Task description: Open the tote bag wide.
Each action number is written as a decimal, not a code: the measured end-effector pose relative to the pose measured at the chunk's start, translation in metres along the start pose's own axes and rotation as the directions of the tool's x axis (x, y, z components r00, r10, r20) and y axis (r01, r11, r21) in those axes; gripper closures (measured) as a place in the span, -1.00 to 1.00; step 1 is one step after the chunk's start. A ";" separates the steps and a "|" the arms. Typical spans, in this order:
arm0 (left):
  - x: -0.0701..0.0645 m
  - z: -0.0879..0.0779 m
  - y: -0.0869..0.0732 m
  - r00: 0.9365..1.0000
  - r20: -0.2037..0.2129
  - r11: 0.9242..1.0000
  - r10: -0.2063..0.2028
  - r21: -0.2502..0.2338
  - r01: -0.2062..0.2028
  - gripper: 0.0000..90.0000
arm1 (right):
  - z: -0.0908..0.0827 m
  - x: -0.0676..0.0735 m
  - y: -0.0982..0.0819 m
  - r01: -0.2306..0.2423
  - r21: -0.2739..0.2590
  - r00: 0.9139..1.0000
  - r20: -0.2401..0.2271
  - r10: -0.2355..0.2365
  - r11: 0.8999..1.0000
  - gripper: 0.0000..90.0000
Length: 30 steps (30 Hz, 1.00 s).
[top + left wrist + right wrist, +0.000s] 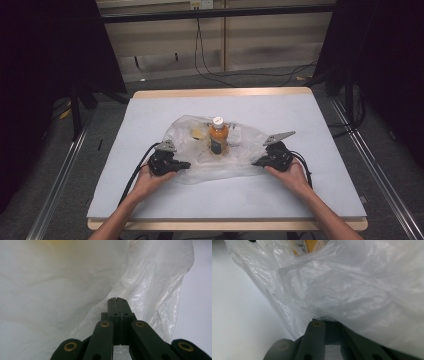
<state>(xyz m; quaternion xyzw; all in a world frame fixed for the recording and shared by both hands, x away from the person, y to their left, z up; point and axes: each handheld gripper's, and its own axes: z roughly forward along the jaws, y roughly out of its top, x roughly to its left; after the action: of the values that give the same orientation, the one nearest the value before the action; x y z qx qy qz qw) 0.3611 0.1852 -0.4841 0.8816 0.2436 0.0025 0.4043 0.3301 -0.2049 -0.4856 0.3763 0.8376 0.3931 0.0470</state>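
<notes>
L gripper point(117, 300) has its jaws pressed together at the edge of the thin clear crinkly plastic bag point(235, 155); whether film is pinched we can't tell. R gripper point(263, 161) is buried under film, state unclear. Bag sits mid desk point(300, 200) w/ an orange bottle, white cap point(218, 136), upright inside. We judge the film limp, slippery, tearable; grip bunched rim, not a single layer.

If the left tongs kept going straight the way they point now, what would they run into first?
The clear plastic bag: the left tongs have their jaws together right at its crinkled film. Further along that line, in the high view, stands the orange bottle, but how far behind the film is unclear.
</notes>
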 end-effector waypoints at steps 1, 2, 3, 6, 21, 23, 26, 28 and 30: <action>0.000 0.000 0.000 1.000 0.001 1.000 0.000 -0.001 0.000 1.00 | 0.000 0.001 0.001 0.016 -0.001 1.000 0.010 -0.015 1.000 1.00; 0.000 0.000 0.000 1.000 0.006 1.000 -0.002 -0.006 0.002 1.00 | 0.000 0.002 0.002 0.023 -0.014 1.000 0.014 -0.023 1.000 1.00; 0.000 0.000 0.000 1.000 0.006 1.000 -0.002 -0.006 0.002 1.00 | 0.000 0.003 0.003 0.017 -0.037 1.000 -0.001 -0.017 0.999 1.00; -0.003 -0.010 0.003 1.000 0.011 0.998 0.000 -0.063 0.000 1.00 | -0.010 0.006 0.009 0.007 -0.112 0.999 -0.035 -0.011 0.994 1.00; -0.016 -0.042 0.018 1.000 0.019 0.980 0.014 -0.199 -0.010 1.00 | -0.079 0.009 -0.007 -0.025 -0.249 1.000 -0.011 0.023 0.968 1.00; -0.017 -0.044 0.022 1.000 0.024 0.974 0.008 -0.225 -0.002 1.00 | -0.088 0.008 -0.010 -0.028 -0.264 1.000 0.005 0.030 0.964 1.00; -0.016 -0.048 0.030 1.000 0.016 0.970 0.020 -0.244 -0.015 1.00 | -0.098 0.004 -0.010 -0.031 -0.286 0.999 0.027 0.040 0.958 1.00; -0.017 -0.048 0.038 0.999 0.012 0.967 0.031 -0.254 -0.027 1.00 | -0.103 0.002 -0.006 -0.031 -0.303 0.998 0.041 0.045 0.952 1.00; -0.016 -0.048 0.043 0.999 0.015 0.965 0.031 -0.261 -0.026 1.00 | -0.104 0.002 -0.003 -0.034 -0.313 0.998 0.039 0.049 0.949 1.00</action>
<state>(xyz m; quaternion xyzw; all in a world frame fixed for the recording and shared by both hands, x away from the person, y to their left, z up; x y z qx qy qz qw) 0.3553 0.1887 -0.4180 0.8242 0.2248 0.0321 0.5187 0.2883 -0.2695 -0.4156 0.3907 0.7556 0.5126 0.1171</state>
